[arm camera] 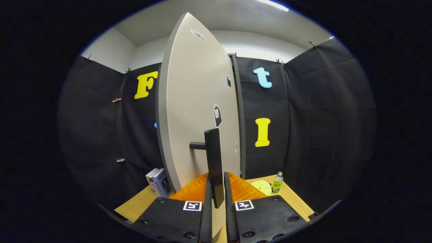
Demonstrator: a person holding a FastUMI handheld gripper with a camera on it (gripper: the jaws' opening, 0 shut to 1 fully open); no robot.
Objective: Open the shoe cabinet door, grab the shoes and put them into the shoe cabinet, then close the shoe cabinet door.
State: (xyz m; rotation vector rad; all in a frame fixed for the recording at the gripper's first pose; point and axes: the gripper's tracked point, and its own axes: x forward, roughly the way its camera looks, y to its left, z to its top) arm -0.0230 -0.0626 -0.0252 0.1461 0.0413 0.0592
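Note:
The shoe cabinet's pale door (197, 111) stands partly swung out, its dark front edge facing me. A black upright bar handle (213, 162) sticks out from the door on a short stub. My gripper (217, 189) is shut on the lower part of that handle, one finger pressing each side. The cabinet's dark frame (239, 114) rises just right of the door. No shoes can be seen from here.
A wooden tabletop (290, 199) lies below. Some books (158, 182) stand left of the door. A green bottle (277, 182) and a pale round object (261, 186) sit to the right, beyond the fingers.

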